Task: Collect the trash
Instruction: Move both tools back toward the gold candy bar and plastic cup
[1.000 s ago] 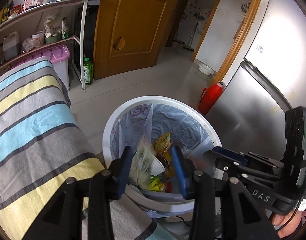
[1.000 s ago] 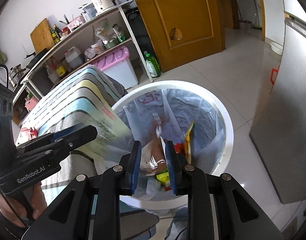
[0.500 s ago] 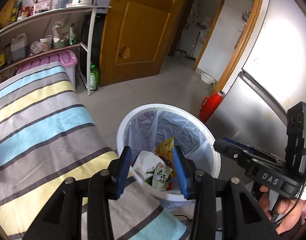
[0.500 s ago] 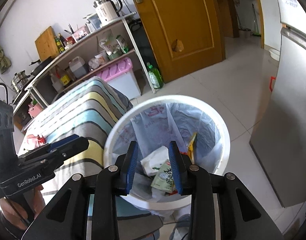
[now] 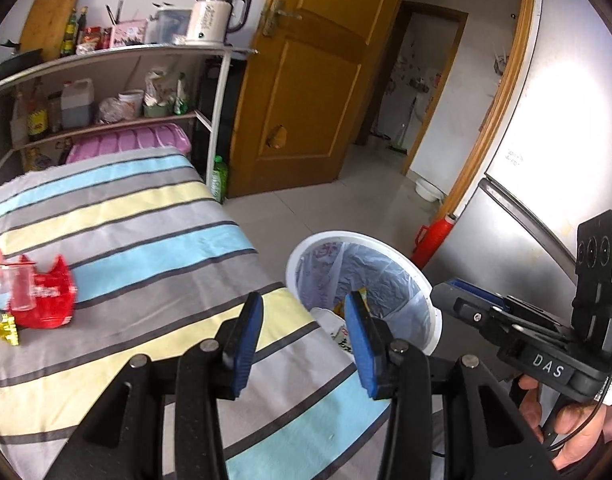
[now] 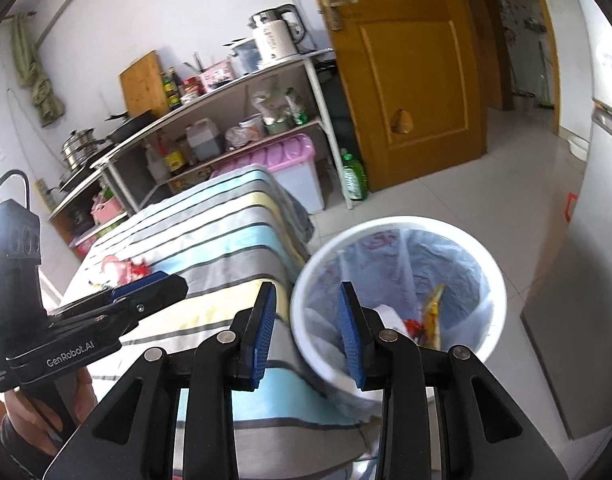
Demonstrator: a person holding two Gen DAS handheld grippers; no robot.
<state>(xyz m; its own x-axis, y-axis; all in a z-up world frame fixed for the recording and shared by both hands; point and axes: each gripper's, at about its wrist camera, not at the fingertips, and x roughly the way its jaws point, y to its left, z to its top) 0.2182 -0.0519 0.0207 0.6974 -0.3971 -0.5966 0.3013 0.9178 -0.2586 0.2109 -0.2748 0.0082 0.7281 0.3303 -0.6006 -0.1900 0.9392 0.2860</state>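
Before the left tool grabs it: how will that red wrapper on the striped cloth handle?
The red wrapper looks crumpled and thin, so probably floppy and light. Its glossy film may slip between pads. A clear plastic piece lies on it and could slide off.

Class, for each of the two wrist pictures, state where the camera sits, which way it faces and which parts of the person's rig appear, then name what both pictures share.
Left wrist: sits on the left gripper, facing across the striped tablecloth towards the wooden door; the right gripper and its hand show.
Right wrist: sits on the right gripper, facing the shelving rack; the left gripper shows.
Shared: the white lined trash bin, red wrapper, tablecloth, door.
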